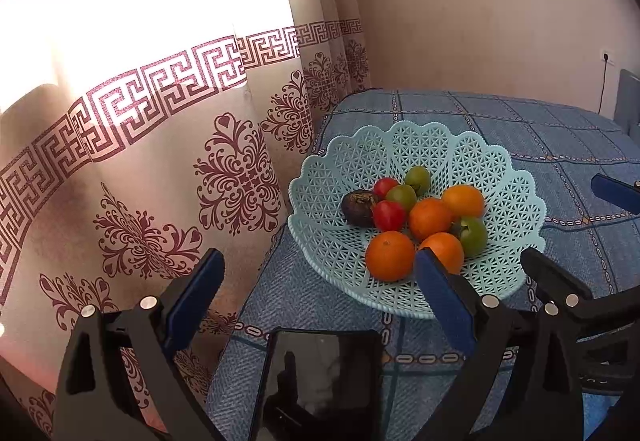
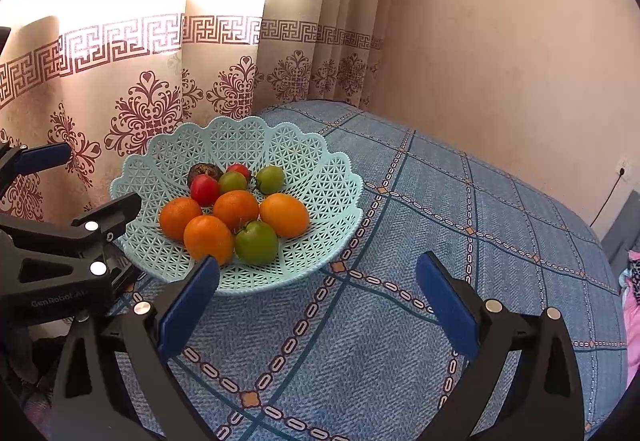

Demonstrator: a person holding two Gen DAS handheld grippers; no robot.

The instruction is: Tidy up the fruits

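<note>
A pale blue lattice basket (image 1: 328,169) (image 2: 340,169) stands on the blue checked tablecloth (image 2: 460,241). In it lie several oranges (image 1: 390,255) (image 2: 208,239), three green tomatoes (image 1: 472,235) (image 2: 256,241), two red tomatoes (image 1: 389,215) (image 2: 204,189) and a dark wrinkled fruit (image 1: 358,207) (image 2: 202,171). My left gripper (image 1: 320,293) (image 2: 102,177) is open at the basket's near left rim, holding nothing. My right gripper (image 2: 318,281) (image 1: 562,219) is open too, empty, hovering by the basket's near right side above the cloth.
A cream curtain (image 1: 180,161) with maroon patterns hangs just left of and behind the table. A dark-screened phone (image 1: 320,381) sits at the bottom of the left wrist view. A plain wall (image 2: 500,61) rises behind, and a pink cloth (image 2: 632,301) shows at the far right.
</note>
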